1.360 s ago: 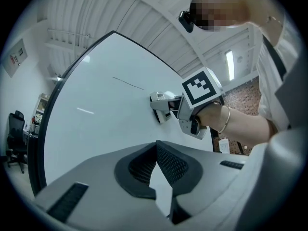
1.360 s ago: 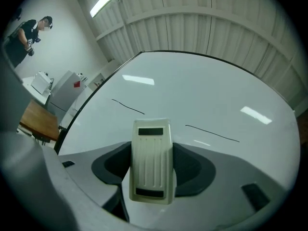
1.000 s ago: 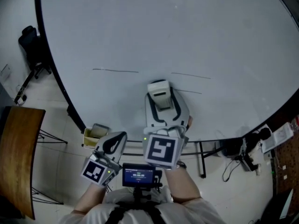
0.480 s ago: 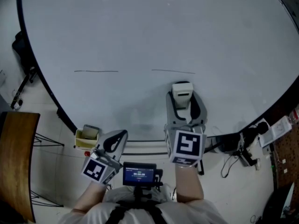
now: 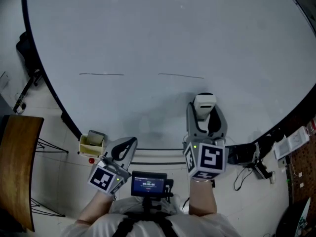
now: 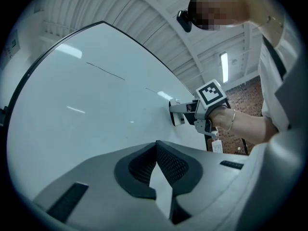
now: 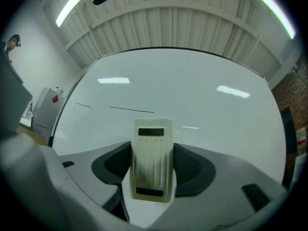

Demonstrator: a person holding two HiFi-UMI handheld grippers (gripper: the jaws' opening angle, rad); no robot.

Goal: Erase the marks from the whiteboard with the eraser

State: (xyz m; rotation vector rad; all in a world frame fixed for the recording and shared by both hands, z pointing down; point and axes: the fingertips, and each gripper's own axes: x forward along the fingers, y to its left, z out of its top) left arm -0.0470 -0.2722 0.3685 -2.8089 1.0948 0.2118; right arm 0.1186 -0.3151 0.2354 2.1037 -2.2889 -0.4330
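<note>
Already the short lower stroke is gone: the right tongs (image 5: 205, 116), clamped on the eraser (image 5: 204, 103), have slid rightward along the whiteboard (image 5: 148, 28). Two long marks (image 5: 101, 74) remain above it. Meanwhile the left tongs (image 5: 127, 146) hang closed and empty; only their view shows the eraser touching the board.

**Tally of what is in view**

There is one whiteboard (image 5: 163, 28) with two thin lines on it, a left mark (image 5: 101, 74) and a right mark (image 5: 180, 75). There is one eraser (image 5: 204, 102). There are two grippers, the left gripper (image 5: 129, 143) and the right gripper (image 5: 205, 113). Below the board are one yellow box (image 5: 92, 143), one wooden table (image 5: 17, 167) and one small screen (image 5: 148, 184).
</note>
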